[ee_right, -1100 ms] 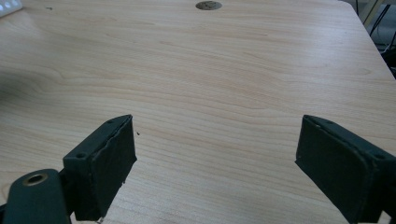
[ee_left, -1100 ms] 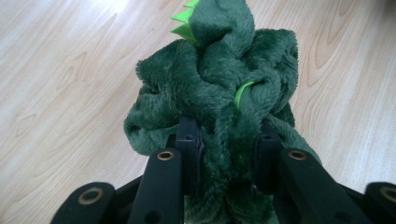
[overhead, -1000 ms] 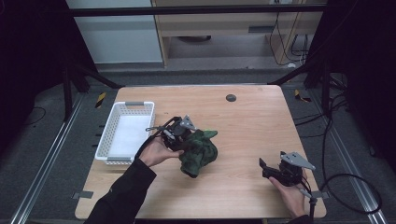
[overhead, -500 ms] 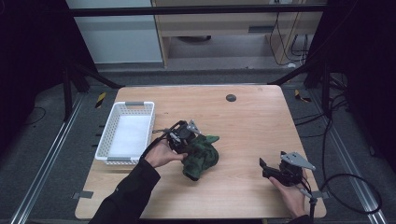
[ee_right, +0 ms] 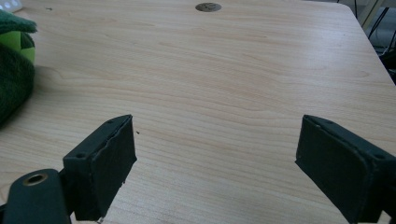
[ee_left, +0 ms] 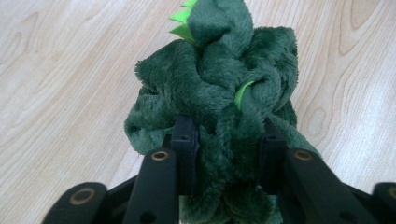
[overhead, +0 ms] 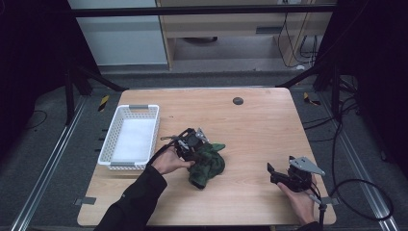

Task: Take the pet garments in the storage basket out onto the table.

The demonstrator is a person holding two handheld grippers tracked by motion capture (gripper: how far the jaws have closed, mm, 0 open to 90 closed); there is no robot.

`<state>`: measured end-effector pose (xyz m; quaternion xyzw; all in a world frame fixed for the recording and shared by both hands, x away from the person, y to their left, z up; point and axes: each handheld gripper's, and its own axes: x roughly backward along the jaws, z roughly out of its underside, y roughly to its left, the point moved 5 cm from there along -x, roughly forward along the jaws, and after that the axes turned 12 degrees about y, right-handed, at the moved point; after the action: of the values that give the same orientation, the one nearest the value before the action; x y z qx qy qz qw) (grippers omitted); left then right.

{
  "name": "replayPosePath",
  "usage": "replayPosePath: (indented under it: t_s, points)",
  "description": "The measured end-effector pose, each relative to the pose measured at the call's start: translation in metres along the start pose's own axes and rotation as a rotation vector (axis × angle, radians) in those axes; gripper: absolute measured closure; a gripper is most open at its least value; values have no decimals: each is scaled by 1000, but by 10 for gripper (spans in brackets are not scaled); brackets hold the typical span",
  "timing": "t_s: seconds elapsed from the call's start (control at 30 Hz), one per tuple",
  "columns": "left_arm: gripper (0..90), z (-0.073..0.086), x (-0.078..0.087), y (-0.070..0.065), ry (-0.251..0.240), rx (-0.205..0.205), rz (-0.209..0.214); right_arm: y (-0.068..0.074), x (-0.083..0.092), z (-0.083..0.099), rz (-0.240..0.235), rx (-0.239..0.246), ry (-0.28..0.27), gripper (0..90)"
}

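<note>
I am pressing the green plush toy (ee_left: 219, 93) onto the counter (overhead: 260, 125) with my left tool (ee_left: 224, 154), its jaws just easing yet seemingly still pinching it, toy stretching away ahead, right tool (ee_right: 215, 158) idling wide apart.

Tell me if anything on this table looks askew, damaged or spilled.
Nothing spilled or broken. The green plush toy lies crumpled on the table, squeezed between the jaws of the left gripper, which have just been opening. The white basket sits squarely.
</note>
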<state>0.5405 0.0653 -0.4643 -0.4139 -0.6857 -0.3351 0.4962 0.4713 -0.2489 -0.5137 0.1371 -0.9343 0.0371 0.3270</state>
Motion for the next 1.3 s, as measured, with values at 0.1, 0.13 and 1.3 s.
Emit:
replayPosePath:
  t_s: [0.1,0.13,1.3]
  points:
    - [610,0,-1,1,1,2,3,0,0,0,-5,0,-1,118]
    - [593,1,-1,1,-3,2,4,1,0,0,-8,-4,-1,118]
    - [261,31,54,-2,-279,104,-34,-1,1,-1,0,-1,-12,116]
